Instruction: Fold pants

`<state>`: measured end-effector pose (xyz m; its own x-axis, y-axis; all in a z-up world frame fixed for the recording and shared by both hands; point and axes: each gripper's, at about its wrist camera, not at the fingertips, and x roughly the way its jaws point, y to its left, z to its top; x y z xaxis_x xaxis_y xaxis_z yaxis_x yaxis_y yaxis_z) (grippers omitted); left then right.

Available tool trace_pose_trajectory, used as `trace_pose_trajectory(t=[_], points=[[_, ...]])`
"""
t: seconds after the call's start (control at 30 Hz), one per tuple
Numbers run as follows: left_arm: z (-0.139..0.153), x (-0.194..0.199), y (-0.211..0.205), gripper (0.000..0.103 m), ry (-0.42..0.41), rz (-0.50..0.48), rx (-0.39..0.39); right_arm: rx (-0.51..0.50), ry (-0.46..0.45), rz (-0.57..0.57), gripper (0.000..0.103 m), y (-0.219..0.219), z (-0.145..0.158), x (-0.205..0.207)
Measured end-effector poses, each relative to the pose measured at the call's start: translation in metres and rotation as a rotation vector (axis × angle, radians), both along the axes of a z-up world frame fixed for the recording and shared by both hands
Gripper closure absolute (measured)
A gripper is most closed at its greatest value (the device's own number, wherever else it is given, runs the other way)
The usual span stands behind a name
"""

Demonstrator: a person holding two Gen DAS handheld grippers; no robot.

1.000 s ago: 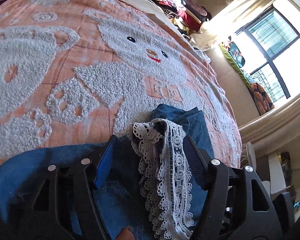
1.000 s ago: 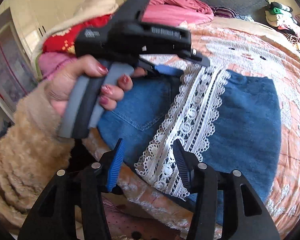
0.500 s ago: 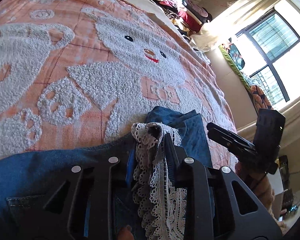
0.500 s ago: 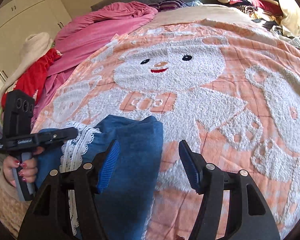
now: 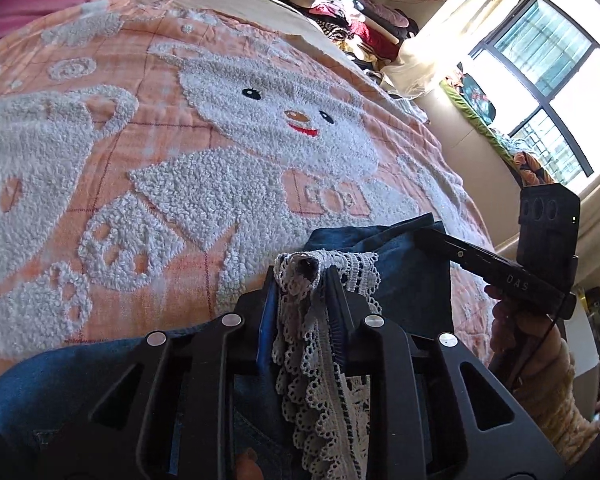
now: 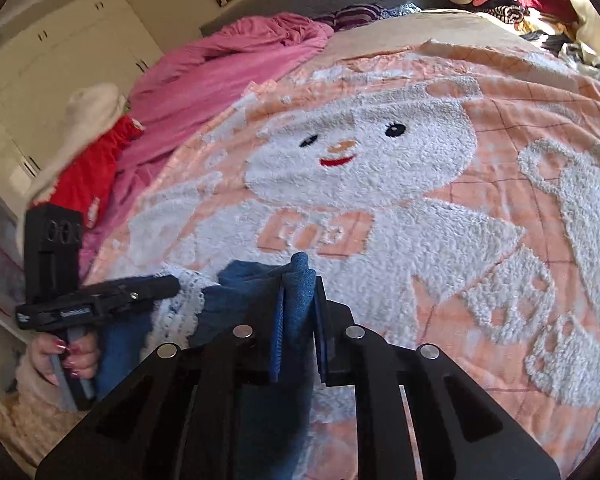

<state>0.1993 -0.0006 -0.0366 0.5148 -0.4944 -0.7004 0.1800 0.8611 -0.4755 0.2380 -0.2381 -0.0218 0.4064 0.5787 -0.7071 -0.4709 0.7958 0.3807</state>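
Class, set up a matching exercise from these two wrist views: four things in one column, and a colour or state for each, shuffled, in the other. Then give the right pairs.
Things
1. left gripper
2. right gripper
3. crumpled cover at the head of the bed
4. bear's bow tie on the blanket

Colours or states
A. orange
B. pink
C. shut on the blue denim edge of the pants
D. shut on the white lace trim of the pants

Pairs: 1-D, 2-C, 3-B, 4-A
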Motion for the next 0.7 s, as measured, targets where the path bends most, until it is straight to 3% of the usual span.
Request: trace_pose_trajectory(t=[0.07,0.13,0.17,0.33,0.5,0.6,0.7], points=[[-0.005,0.000,-0.005,0.085,0.003,0.011,0.055,-0.091,-0.008,0.001,0.085,0.010,-0.013,0.003],[-0.005,-0.002,-0.005,0.083,-0.005,0.017,0.063,-0.166,-0.002,-0.002,0.073,0.014,-0.026,0.004],[-0.004,-0.003,-0.004,0.082,-0.007,0.018,0.058,-0.160,-0.008,0.000,0.072,0.013,-0.031,0.004],[0.012,-0.019,0.004,0.080,-0.044,0.031,0.072,-0.100,-0.012,-0.087,0.046,-0.011,-0.016,-0.008],[0.031,-0.050,0.014,0.068,-0.091,0.083,0.129,-0.100,-0.074,-0.121,0.034,-0.030,0.010,-0.048],[0.037,-0.072,0.014,0.066,-0.106,0.102,0.173,-0.082,-0.091,-0.130,0.033,-0.038,0.018,-0.074],[0.039,-0.094,0.016,0.064,-0.100,0.105,0.147,-0.079,-0.095,-0.135,0.032,-0.041,0.018,-0.099]])
